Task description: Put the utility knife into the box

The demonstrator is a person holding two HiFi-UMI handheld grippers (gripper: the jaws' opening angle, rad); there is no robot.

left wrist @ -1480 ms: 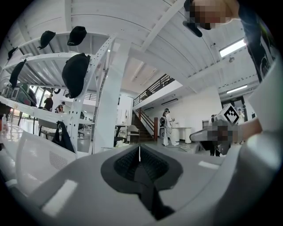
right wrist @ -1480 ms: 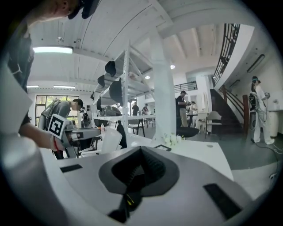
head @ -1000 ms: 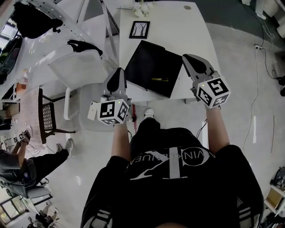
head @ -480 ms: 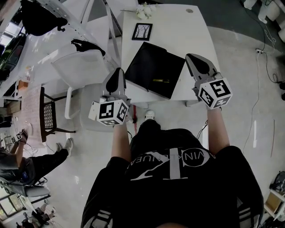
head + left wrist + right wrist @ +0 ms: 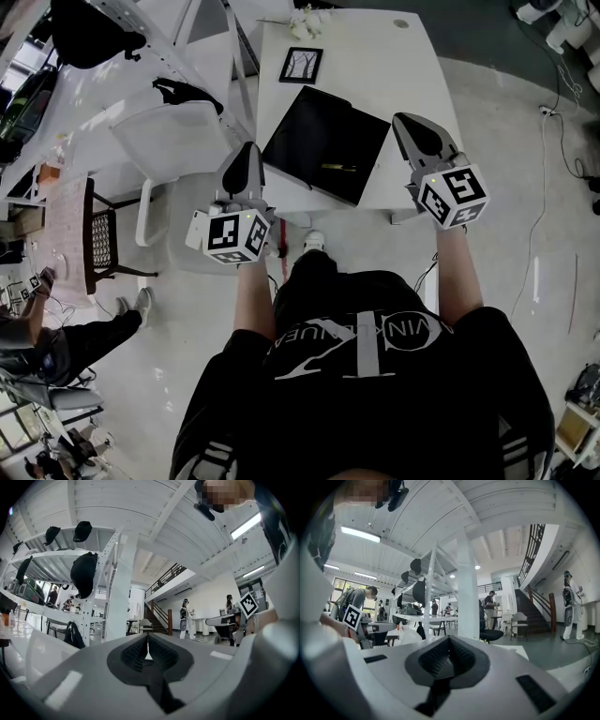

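Near table edge: left gripper, right gripper both pinched closed, empty; knife lying on black pad.

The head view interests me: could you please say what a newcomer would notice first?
The left gripper and right gripper, tongs shut and empty, are held up at the near edge of the white table. Between them lies a black box with a small yellowish utility knife on it.
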